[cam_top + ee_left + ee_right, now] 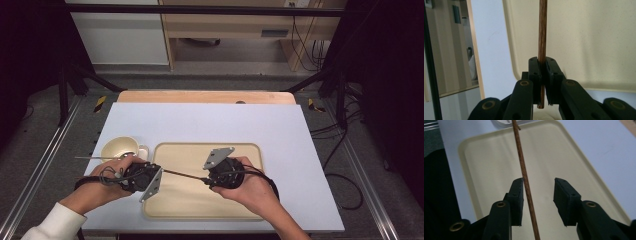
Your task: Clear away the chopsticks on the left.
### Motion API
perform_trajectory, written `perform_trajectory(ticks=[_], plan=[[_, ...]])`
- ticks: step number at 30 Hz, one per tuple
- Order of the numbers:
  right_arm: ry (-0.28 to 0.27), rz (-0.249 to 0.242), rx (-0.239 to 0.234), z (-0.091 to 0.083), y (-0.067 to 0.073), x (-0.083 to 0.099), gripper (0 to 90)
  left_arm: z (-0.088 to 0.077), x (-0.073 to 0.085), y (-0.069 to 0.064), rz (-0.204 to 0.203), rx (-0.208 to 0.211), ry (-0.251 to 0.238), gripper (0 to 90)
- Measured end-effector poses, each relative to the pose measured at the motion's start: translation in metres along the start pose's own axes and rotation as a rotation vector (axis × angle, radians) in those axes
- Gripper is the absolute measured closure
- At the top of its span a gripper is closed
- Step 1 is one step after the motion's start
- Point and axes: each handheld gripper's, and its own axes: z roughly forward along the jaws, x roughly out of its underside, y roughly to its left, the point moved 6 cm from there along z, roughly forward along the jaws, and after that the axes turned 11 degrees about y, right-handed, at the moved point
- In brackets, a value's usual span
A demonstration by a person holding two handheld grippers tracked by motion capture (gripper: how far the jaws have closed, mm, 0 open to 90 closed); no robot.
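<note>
We see the left hand-held gripper clamped tight on a brown stick. The right hand-held gripper is partly open; one pad touches the stick.

Left gripper and right gripper hover over the cream tray, joined by a thin brown stick. A cream cup stands beside the tray; jaw positions appear obscured.

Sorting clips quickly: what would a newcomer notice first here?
A thin brown stick bridges the two claws above the cream tray. The left claw is clamped on one end, while the stick passes between the right claw's parted jaws, close to one pad with a gap to the other. A cream cup sits left of the tray.
</note>
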Motion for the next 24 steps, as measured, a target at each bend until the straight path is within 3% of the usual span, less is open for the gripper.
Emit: perform_trajectory(ticks=[3,10,24], plan=[[0.016,-0.01,-0.05,0.009,0.004,-0.006,67.0,0.001,-0.001,-0.002,0.005,0.003,-0.001,84.3],[0.05,-0.025,-0.091,0.026,0.007,-0.014,71.7,0.003,-0.005,-0.006,0.022,0.003,-0.008,84.3],[0.062,-0.029,-0.129,0.035,0.011,-0.02,82.8,0.003,-0.007,-0.007,0.003,0.001,-0.036,84.1]])
